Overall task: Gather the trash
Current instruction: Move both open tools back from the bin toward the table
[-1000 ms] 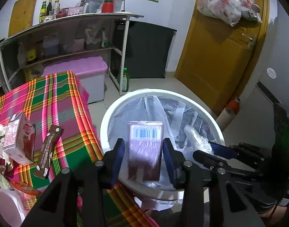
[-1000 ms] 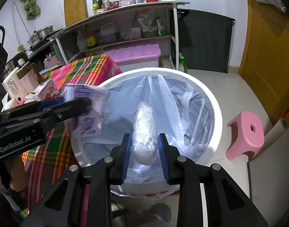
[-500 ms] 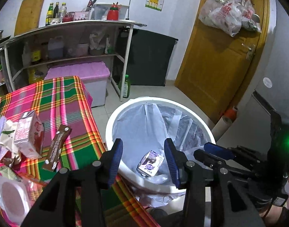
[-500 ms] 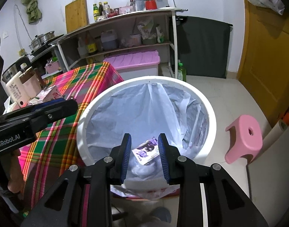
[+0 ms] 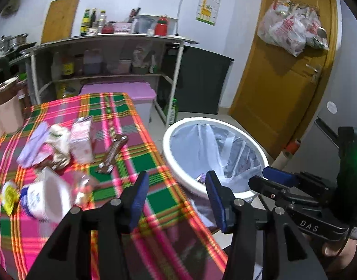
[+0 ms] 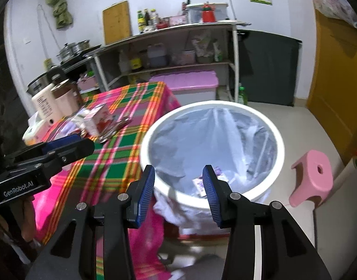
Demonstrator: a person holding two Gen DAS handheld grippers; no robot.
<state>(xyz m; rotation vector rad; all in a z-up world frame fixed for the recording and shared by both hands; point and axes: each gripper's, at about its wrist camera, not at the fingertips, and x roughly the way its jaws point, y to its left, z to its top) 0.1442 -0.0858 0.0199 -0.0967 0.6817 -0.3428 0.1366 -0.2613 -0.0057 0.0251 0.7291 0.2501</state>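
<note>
Both jaws opening, nothing between them. Left gripper (image 5: 176, 196) faces our table litter: pink carton (image 5: 81, 142), brown wrapper (image 5: 112, 154), white tub (image 5: 47, 196) ahead-left. Right gripper (image 6: 178, 186) hangs over the lined bin (image 6: 280, 144), which stands against the table edge so drops stay short.

"DAS" on right tongs (image 5: 281, 179)

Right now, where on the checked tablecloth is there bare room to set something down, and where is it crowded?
Free: the far end of the tablecloth toward the pink storage box, and the strip along the bin side, right of the brown wrapper. Crowded: the left side, around the pink carton, crumpled wrappers and white tub.
</note>
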